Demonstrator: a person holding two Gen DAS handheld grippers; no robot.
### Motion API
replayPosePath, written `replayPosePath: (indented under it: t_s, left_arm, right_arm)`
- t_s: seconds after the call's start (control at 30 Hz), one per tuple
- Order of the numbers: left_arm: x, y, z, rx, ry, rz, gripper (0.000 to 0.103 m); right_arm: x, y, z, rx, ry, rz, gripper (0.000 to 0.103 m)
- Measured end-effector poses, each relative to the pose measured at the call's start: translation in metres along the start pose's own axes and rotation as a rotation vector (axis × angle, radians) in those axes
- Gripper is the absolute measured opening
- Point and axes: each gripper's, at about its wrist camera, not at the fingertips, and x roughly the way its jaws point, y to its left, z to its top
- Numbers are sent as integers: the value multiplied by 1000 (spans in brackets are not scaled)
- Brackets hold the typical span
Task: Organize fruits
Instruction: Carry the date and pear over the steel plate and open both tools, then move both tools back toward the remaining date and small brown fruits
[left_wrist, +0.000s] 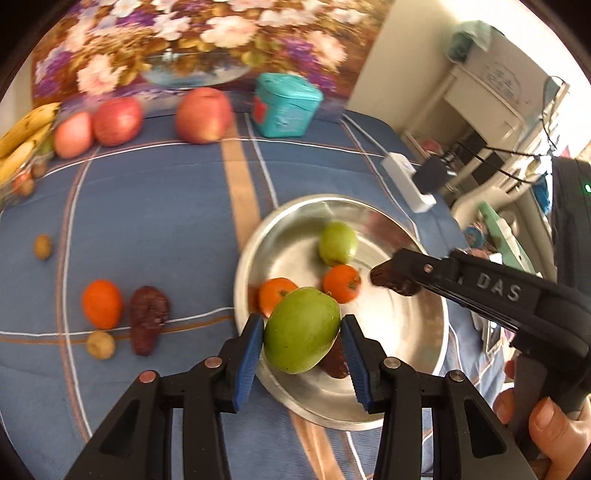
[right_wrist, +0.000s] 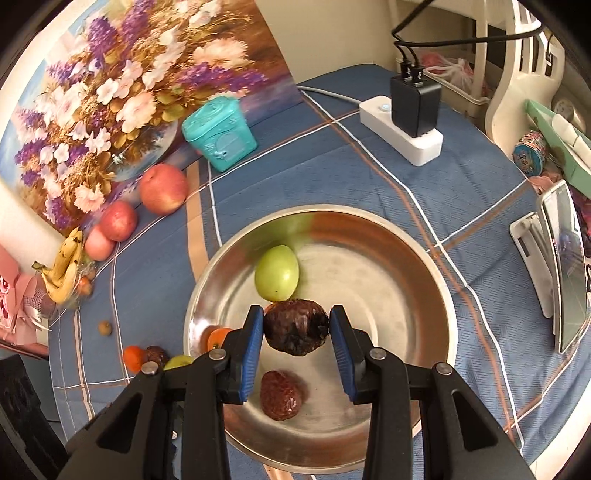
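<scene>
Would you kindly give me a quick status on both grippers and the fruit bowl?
Left gripper shut on green mango, above bowl rim. Right gripper shut on dark wrinkled fruit, over bowl. Nothing in the way.

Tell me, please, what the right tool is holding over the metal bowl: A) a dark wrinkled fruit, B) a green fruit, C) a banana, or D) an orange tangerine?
A: in the right wrist view the right tool grips a dark wrinkled fruit between its blue pads above the metal bowl.
</scene>
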Motion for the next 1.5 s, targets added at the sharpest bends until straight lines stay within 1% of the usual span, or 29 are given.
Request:
replayPosePath:
  t_s: [0.1,0.13,0.17,0.3,0.43,0.53,0.6,0.73,0.97,1.13,1.23,1.37,1.5]
  left_arm:
    - [-1,-3,0,13,-14,-2,49]
    - [-2,-3,1,15,-24,0,53]
    - [-4,-4,1,17,-30,0,54]
    - [-5,1,1,6,-31,15,55]
    - [-2,20,2,-67,-12,48,55]
    - [0,42,2,-131,10,116,55]
    - [0,55,1,-165,22,140,55]
    - [-6,85,0,-264,21,158,55]
    - [-26,129,1,-378,-18,204,56]
    - [-43,161,-3,-447,-56,249,58]
    - [-52,173,-6,-464,-80,285,59]
    - [-67,186,-9,-491,-110,303,59]
    - [-78,192,-10,-490,-131,329,59]
  right_arm:
    - [1,1,0,2,2,-7,40]
    - [1,1,0,0,2,-8,40]
    - [1,1,0,1,2,-7,40]
    - [1,2,-1,-2,1,-13,40]
    - [1,5,-1,-11,4,-13,40]
    - [5,10,-2,-28,17,-13,41]
    - [7,13,-3,-38,26,-17,42]
    - [11,22,-5,-67,39,-18,44]
    - [17,49,-14,-154,66,-12,45]
    - [20,74,-24,-220,84,21,45]
    - [22,87,-29,-253,90,27,45]
    - [20,106,-37,-315,83,23,45]
    - [18,116,-42,-351,81,33,45]
